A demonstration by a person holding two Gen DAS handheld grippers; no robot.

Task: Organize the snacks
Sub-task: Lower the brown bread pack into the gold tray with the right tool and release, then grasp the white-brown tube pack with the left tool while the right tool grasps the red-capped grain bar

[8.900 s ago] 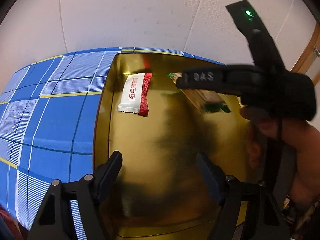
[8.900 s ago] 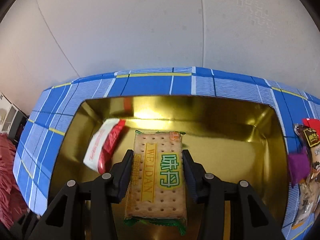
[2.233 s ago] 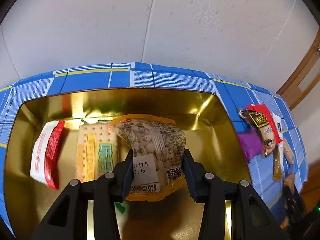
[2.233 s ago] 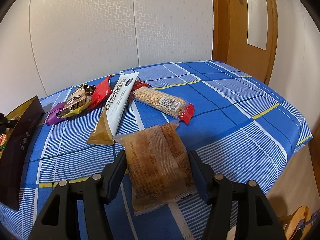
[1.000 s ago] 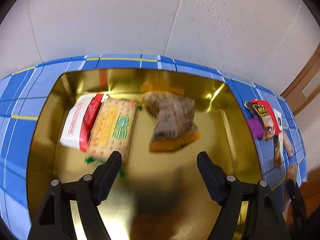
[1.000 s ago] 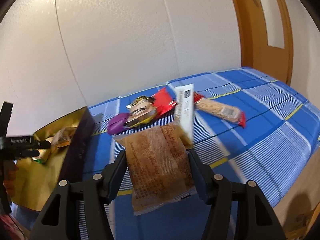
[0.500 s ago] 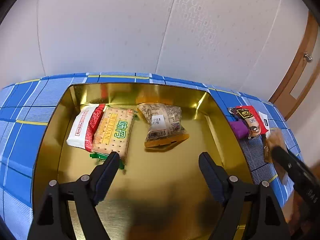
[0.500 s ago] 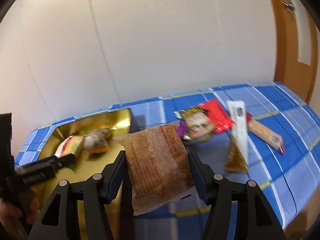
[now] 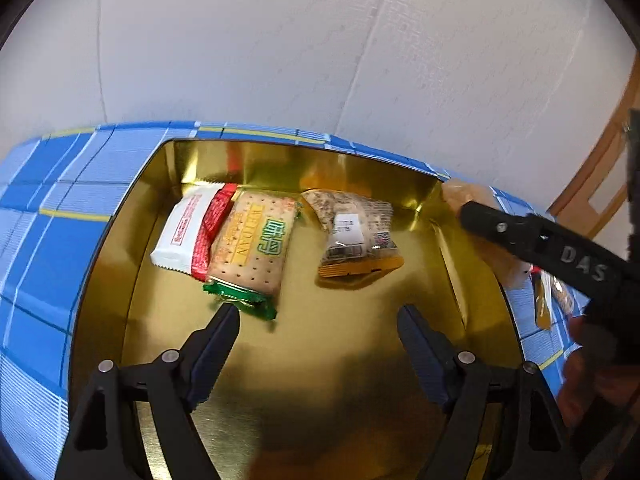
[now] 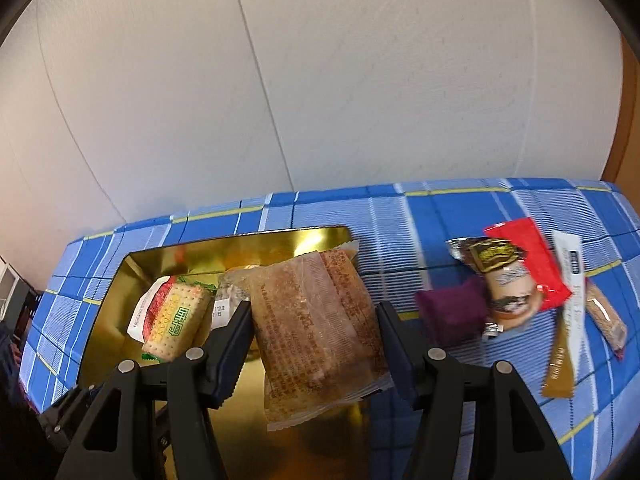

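We carry a brown cake pack (image 10: 316,328) pinched flat between the sides of our right tool (image 10: 314,334), gripped across its width so it hangs face-up and can be laid down without flipping. It hangs over the near right part of the gold tin (image 10: 120,276), which lies ahead of and below that tool.

Our left tool (image 9: 318,326) stands spread and empty above the tin floor, probably leaving room for the incoming pack. Ahead of it a red-white bar (image 9: 188,234), a cracker pack (image 9: 256,248) and a nut bag (image 9: 354,236) lie side by side, the first two overlapping, so the free spot looks to be right of the bag.

Right of the right tool, more snacks (image 10: 516,284) lie loose on the worktop's blue plaid cloth (image 10: 400,216). A white panelled wall (image 10: 360,80) stands behind, with a wooden door frame (image 9: 592,184) at the right.
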